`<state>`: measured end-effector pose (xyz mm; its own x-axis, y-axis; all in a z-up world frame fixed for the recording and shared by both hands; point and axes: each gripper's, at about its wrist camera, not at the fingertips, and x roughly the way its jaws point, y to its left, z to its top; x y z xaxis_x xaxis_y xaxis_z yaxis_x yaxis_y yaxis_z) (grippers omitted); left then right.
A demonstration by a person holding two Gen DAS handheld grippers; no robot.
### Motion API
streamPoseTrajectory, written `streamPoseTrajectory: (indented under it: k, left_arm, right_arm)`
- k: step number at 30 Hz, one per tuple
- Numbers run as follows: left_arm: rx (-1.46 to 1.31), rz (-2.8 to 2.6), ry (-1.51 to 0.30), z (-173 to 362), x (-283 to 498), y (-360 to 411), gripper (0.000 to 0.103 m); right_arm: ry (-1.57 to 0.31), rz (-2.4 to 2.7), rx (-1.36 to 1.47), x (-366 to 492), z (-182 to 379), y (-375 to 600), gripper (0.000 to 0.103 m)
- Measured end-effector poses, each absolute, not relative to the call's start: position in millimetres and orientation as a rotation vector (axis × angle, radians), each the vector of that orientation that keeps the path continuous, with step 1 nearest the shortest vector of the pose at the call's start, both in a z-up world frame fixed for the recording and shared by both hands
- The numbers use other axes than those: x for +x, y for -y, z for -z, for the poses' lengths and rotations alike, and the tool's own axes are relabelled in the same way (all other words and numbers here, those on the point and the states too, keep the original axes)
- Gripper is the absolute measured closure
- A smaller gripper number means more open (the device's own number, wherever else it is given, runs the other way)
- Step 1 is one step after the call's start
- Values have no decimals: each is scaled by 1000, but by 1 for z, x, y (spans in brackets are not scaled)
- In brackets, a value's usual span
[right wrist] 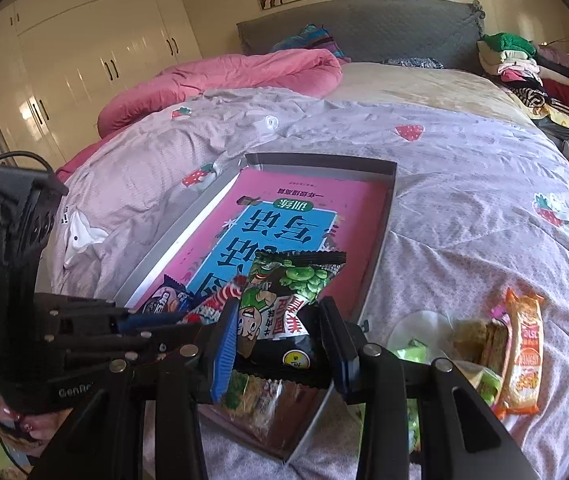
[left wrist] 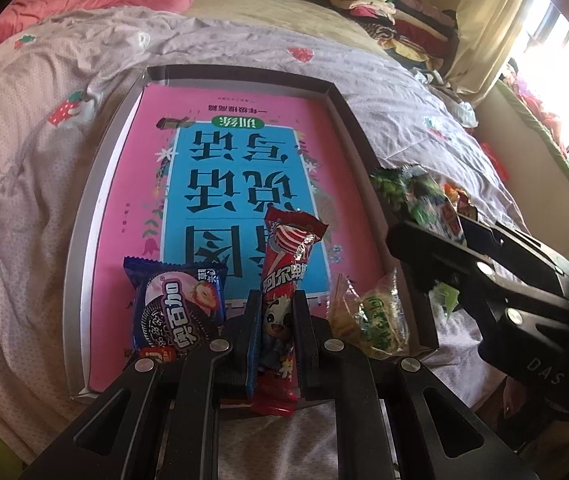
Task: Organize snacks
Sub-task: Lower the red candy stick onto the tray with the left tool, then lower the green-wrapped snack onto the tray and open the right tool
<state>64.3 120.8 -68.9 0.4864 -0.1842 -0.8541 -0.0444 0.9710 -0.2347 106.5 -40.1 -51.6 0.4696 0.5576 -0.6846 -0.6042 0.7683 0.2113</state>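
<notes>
A shallow grey box with a pink and blue book in it lies on the bed. My left gripper is shut on a red stick snack, held over the box's near edge. A blue Oreo pack and a yellow-green clear snack bag lie in the box on either side of it. My right gripper is shut on a green pea snack bag, held above the box's near right corner; it also shows in the left wrist view.
Loose snacks lie on the quilt right of the box: an orange pack and several green and tan packets. A pink duvet lies at the back left. Stacked clothes sit at the back right. Wardrobes stand to the left.
</notes>
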Motion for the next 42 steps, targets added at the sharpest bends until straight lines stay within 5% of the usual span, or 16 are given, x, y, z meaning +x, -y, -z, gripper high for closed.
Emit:
streamPoseTrajectory:
  k: [42]
  left_arm:
    - [-246, 66, -1069, 78, 66, -130, 87]
  right_arm:
    - [-868, -723, -51, 104, 74, 36, 62]
